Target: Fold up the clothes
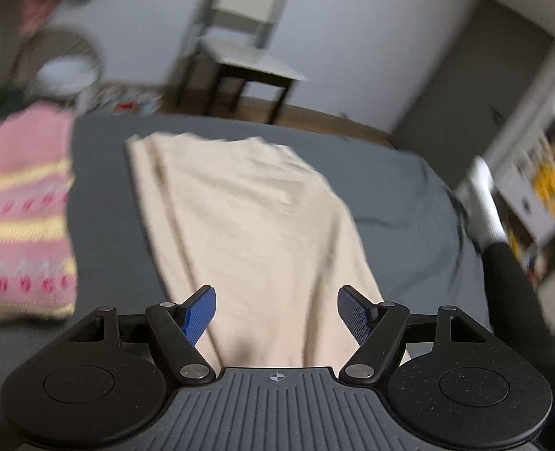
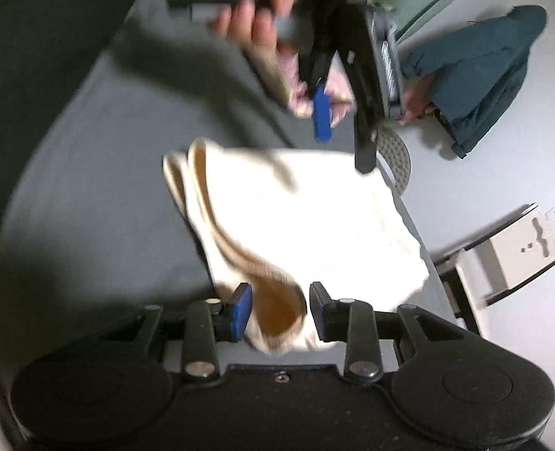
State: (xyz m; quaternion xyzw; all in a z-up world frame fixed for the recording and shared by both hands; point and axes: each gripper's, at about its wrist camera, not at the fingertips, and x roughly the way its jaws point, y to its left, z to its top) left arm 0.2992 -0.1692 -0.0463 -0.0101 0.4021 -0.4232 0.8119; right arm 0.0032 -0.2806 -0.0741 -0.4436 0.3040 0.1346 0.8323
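Cream garment [image 1: 247,225] (folded) lies beneath spread left tongs [image 1: 276,312].

A cream garment [image 2: 300,221], folded in layers, lies on the grey bed sheet [image 2: 100,173]. At its near corner the right gripper [image 2: 279,310] has its blue-padded jaws apart, a rumpled fold of the cloth between them. Beyond the garment's far edge a hand [image 2: 266,11] holds the left gripper [image 2: 324,112] above the sheet, one blue pad showing, with a dark teal jacket [image 2: 480,71] farther off on the pale floor.
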